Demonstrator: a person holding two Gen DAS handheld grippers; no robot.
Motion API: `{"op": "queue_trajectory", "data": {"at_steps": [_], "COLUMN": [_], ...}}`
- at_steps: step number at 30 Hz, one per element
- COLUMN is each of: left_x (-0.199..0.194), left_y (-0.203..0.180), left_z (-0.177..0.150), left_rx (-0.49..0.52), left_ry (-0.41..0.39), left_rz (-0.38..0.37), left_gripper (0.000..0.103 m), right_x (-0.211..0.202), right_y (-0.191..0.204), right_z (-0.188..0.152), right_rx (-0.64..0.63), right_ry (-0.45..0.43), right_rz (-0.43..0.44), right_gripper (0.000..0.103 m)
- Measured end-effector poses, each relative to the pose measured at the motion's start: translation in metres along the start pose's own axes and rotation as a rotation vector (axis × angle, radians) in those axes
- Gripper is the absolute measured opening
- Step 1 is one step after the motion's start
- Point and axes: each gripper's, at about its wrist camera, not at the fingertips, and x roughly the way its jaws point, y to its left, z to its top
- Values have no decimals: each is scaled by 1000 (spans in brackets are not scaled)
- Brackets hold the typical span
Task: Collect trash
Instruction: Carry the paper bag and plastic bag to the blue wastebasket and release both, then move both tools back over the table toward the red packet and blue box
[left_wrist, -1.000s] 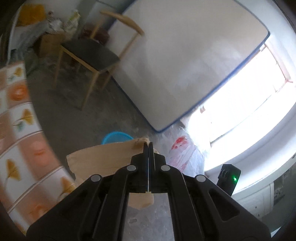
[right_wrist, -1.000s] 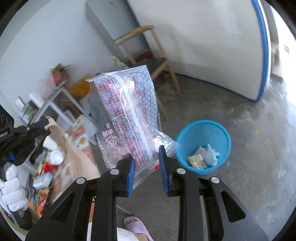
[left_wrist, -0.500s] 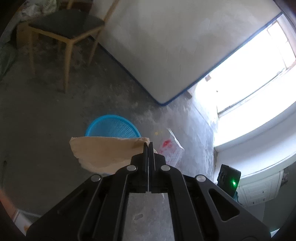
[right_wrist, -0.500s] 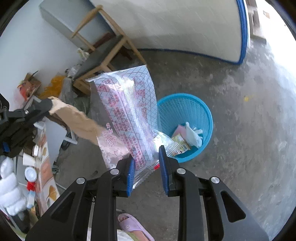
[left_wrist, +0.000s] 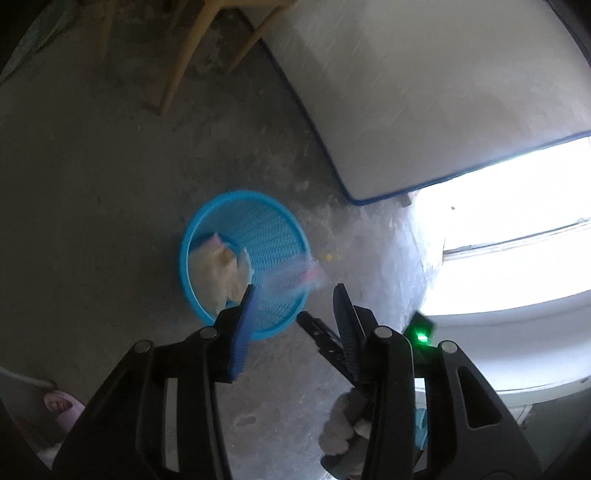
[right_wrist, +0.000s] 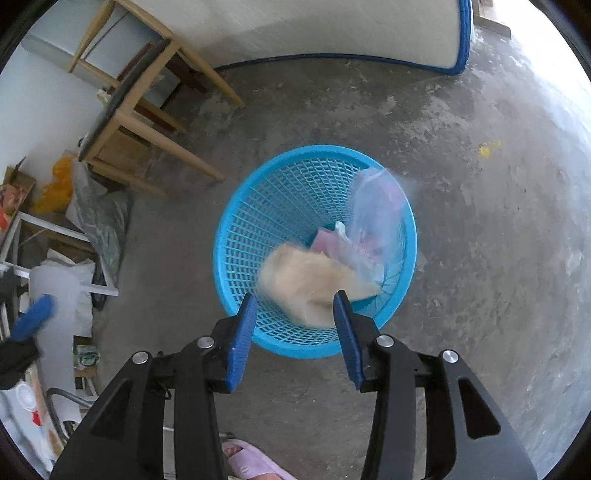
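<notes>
Grey concrete floor (right_wrist: 480, 258) carries a round blue mesh plastic basket (right_wrist: 258, 236); the crumpled tan paper bag (right_wrist: 310, 280) and clear printed plastic wrapper (right_wrist: 373, 218) fall inside it. Left gripper (left_wrist: 293, 306) and right gripper (right_wrist: 295, 314) are opening, nothing between their jaws.

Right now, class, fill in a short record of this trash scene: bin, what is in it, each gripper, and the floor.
bin: blue mesh basket on the concrete floor
contents: tan paper, clear printed wrapper, both blurred
left gripper: jaws opening, nothing between them
right gripper: jaws opening, nothing between them
nearby: wooden chair
</notes>
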Motion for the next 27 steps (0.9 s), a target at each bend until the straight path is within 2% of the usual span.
{"op": "queue_trajectory", "data": {"at_steps": [4, 7, 10, 13, 14, 19, 27], "left_x": [-35, -62, -97, -140, -156, -239, -338], "left_y": [-10, -27, -46, -58, -62, -59, -6], "left_z": [-4, -12, -34, -63, -73, -131, -208], "left_rx": [20, 64, 132, 197, 219, 285, 201], "left_ry": [-55, -95, -137, -231, -262, -417, -616], "left_rz": [-25, -52, -46, -22, -12, 125, 257], "left_gripper": [40, 45, 49, 54, 59, 69, 74], "right_x": [-9, -25, -46, -70, -82, -130, -190], "right_y": [-7, -12, -14, -10, -6, 11, 79], "right_z": [0, -1, -6, -16, -21, -45, -79], "right_rx": [24, 30, 18, -19, -36, -107, -253], "right_ry": [-28, -63, -82, -96, -103, -127, -106], "right_rz": [36, 73, 94, 126, 143, 215, 359], "right_gripper": [43, 43, 43, 46, 49, 54, 63]}}
